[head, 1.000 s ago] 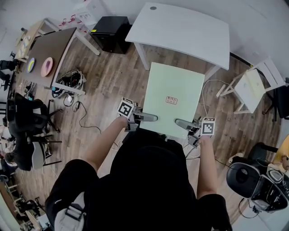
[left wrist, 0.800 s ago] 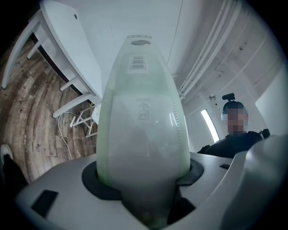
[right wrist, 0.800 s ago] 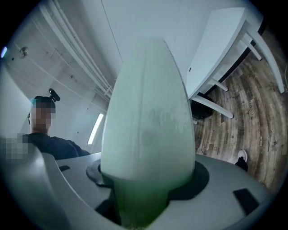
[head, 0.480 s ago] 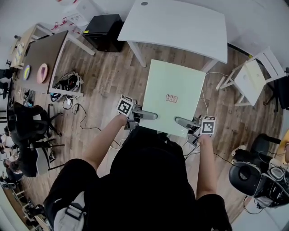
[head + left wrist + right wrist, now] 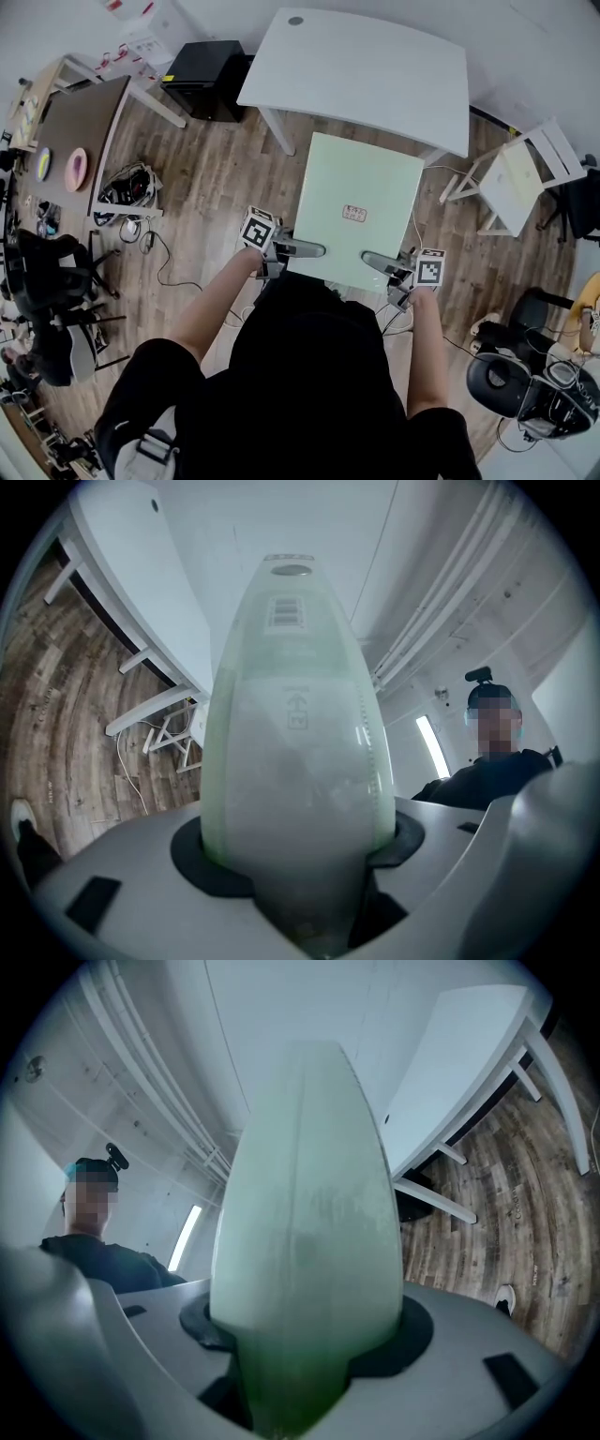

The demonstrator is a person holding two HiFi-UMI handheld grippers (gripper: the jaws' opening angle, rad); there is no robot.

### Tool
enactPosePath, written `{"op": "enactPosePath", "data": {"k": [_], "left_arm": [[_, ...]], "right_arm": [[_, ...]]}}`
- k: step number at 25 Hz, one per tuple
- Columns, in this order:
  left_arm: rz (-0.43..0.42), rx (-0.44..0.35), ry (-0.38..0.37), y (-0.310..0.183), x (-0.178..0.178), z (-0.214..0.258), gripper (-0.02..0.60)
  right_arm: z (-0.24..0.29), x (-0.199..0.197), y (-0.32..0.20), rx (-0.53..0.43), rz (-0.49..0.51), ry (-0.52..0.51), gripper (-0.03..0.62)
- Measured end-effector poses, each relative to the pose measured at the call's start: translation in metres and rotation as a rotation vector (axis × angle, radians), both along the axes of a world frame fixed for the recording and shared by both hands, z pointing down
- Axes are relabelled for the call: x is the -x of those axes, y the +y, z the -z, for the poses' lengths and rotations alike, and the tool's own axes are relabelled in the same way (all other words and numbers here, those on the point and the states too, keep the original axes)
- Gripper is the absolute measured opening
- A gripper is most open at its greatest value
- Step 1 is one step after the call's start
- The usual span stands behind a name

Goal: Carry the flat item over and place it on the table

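Observation:
A pale green flat board point(image 5: 361, 211) with a small label on top hangs level over the wood floor in front of the person. My left gripper point(image 5: 300, 248) is shut on its near edge at the left, and my right gripper point(image 5: 380, 261) is shut on the same edge at the right. In the left gripper view the board point(image 5: 295, 714) runs out from between the jaws of the left gripper point(image 5: 300, 883). It does the same in the right gripper view, where the board point(image 5: 305, 1194) fills the right gripper point(image 5: 300, 1363). The white table point(image 5: 375, 66) stands just beyond the board's far edge.
A brown table point(image 5: 94, 108) with plates stands at the far left, and a black box point(image 5: 202, 66) sits beside the white table. A small white stool point(image 5: 520, 178) is at the right. Black office chairs point(image 5: 511, 375) and cables point(image 5: 155, 248) lie around the floor.
The white table and the floor have slid slightly nearer and lower in the head view as the person walks forward. Both grippers keep the same hold on the board.

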State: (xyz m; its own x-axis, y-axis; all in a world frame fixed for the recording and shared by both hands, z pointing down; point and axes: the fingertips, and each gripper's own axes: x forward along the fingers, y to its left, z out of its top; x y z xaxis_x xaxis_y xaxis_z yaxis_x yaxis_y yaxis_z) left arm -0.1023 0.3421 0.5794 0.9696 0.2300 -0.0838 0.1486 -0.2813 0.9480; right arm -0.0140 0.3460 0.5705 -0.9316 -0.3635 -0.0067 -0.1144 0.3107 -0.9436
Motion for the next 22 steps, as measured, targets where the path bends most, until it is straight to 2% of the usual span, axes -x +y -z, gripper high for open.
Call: {"op": "enactPosePath", "data": {"k": [4, 14, 18, 22], "left_arm": [[-0.005, 0.001, 0.020, -0.043, -0.001, 0.003, 0.305], [-0.048, 0.007, 0.044, -0.152, 0.022, 0.007, 0.305], [-0.043, 0.024, 0.068, -0.186, 0.031, 0.012, 0.305], [-0.070, 0.007, 0.057, -0.207, 0.039, 0.011, 0.305]], "right_arm": [[0.003, -0.001, -0.043, 0.001, -0.011, 0.013, 0.307], [0.014, 0.021, -0.149, 0.025, -0.052, 0.049, 0.307], [0.017, 0.032, -0.182, 0.021, -0.060, 0.065, 0.307], [0.018, 0.040, -0.202, 0.022, -0.078, 0.066, 0.307]]}}
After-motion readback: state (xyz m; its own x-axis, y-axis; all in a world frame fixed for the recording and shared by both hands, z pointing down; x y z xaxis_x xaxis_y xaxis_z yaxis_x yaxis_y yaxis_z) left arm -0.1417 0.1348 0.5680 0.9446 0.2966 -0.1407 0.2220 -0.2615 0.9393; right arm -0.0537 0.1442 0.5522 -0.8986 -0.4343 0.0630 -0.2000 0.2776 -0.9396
